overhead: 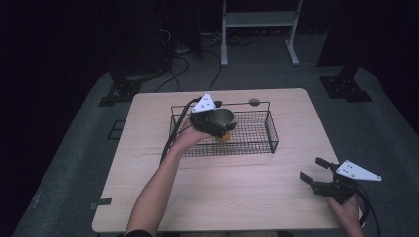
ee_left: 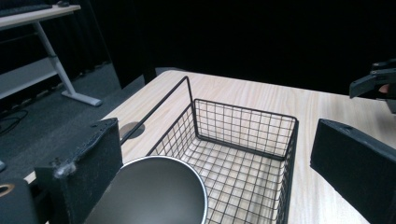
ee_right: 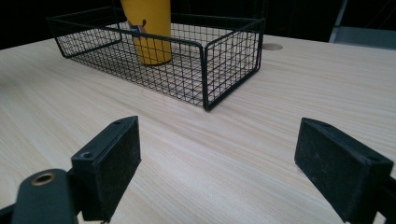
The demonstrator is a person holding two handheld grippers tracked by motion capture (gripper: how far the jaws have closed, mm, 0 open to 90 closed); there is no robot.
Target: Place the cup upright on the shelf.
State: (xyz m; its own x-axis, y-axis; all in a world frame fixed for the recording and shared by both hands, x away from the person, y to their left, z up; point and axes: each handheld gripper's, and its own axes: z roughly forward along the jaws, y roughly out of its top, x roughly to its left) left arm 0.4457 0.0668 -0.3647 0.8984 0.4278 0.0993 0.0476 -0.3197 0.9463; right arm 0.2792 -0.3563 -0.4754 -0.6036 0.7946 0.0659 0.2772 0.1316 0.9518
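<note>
Wooden table (ee_right: 289,93): yellow cup (ee_right: 147,28) (metal-lined (ee_left: 159,191)) in basket (ee_right: 224,51).

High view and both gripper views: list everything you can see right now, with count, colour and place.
Table: one, light wood, under everything.
Wire basket: one, black, middle of the table towards the far edge.
Cup: one, yellow with a metal inside, upright in the basket's left part, under the left gripper.
Desk frame: one, white, on the floor beyond the table.
Left gripper: one, black, jaws open around the cup's rim.
Right gripper: one, black, open over the table's near right corner.
</note>
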